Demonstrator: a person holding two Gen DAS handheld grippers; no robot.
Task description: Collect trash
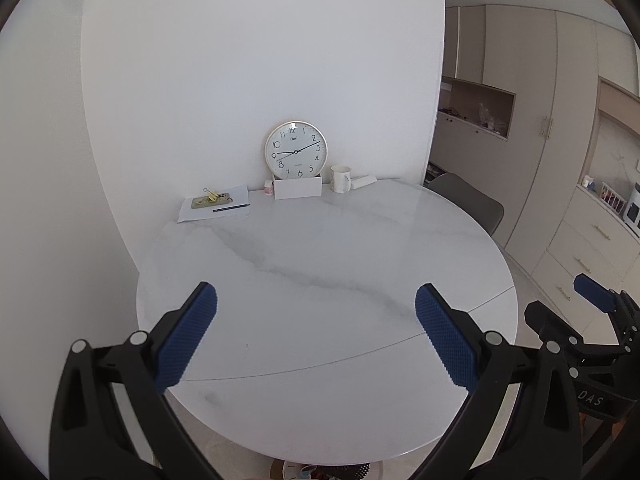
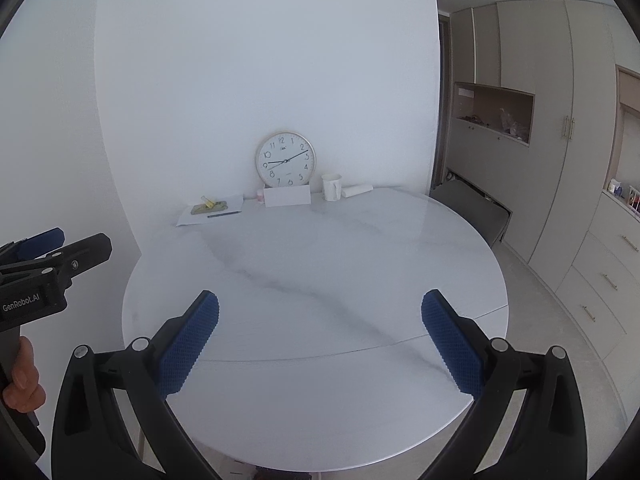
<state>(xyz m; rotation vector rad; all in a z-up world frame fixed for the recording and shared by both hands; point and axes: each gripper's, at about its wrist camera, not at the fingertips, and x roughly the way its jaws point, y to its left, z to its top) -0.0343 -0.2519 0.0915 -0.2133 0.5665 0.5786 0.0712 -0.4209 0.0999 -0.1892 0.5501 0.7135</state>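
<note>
Left tongs (image 1: 316, 332), right tongs (image 2: 320, 338) spread wide above table (image 1: 320, 248).

Two handheld black grippers with blue fingertip pads

The left gripper (image 1: 316, 332) and right gripper (image 2: 320, 340) share black plastic frames, round silver pivot pins and knurled blue pads (image 2: 188, 344). White lettering reads "GenRobot.AI" on the left body, "DAS" on the right.

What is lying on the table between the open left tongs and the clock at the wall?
Only bare marble table between the left tongs and the clock, apart from a white card standing just before the clock. The left wrist view shows it.
</note>
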